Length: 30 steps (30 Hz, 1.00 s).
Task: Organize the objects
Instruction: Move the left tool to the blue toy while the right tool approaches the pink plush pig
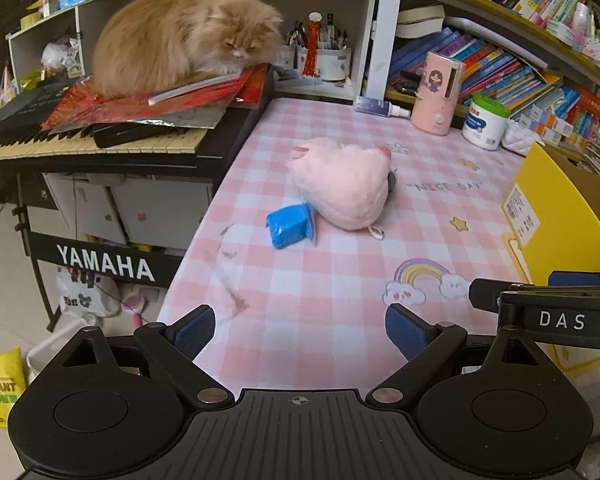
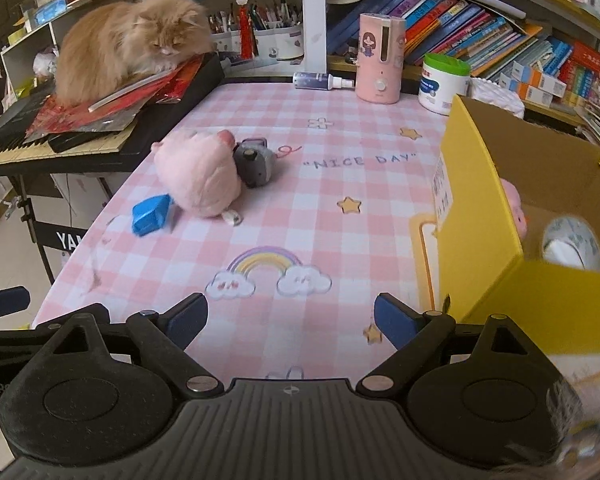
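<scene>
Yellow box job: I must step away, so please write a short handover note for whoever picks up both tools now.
Left tool: open, empty. Right tool: open, empty.
On the table: pink plush, blue packet beside it, grey item behind the plush.
Done: yellow box already holds a pink toy and a tape roll.
Left: box the three loose things.

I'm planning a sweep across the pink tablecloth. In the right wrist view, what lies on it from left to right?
Blue packet → pink plush toy → small grey object touching the plush → yellow cardboard box at the right edge.
</scene>
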### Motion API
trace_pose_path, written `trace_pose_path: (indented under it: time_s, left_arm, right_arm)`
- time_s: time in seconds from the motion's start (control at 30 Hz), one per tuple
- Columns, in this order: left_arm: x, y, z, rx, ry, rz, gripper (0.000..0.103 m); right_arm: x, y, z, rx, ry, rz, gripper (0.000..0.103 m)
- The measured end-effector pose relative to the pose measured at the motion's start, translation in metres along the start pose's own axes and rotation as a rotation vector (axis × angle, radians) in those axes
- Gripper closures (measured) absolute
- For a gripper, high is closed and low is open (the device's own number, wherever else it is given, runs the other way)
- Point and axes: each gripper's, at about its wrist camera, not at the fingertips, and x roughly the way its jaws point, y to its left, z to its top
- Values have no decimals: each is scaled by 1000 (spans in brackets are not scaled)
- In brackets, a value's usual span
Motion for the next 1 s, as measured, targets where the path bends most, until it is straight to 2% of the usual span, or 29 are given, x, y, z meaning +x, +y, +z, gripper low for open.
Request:
trace_pose_path:
  time_s: [0.4,0.67,0.83,0.9,1.0]
  left_arm:
    - [30,-9,31,-8,-9,16,9]
    - [56,-8,48,1,1,63,10]
    - [82,1,58,-18,40,76,29]
    - [92,2,61,-16,53,73,40]
    - [106,3,64,-20,59,73,43]
  right_arm:
    - [28,-17,44,12,-44,32,13]
    - [52,-18,71,11,-46,84,13]
    - [66,-9,83,-12,-42,131,13]
    - [71,-5,87,-28,-41,149,13]
    - [77,1,91,-45,-37,170,13]
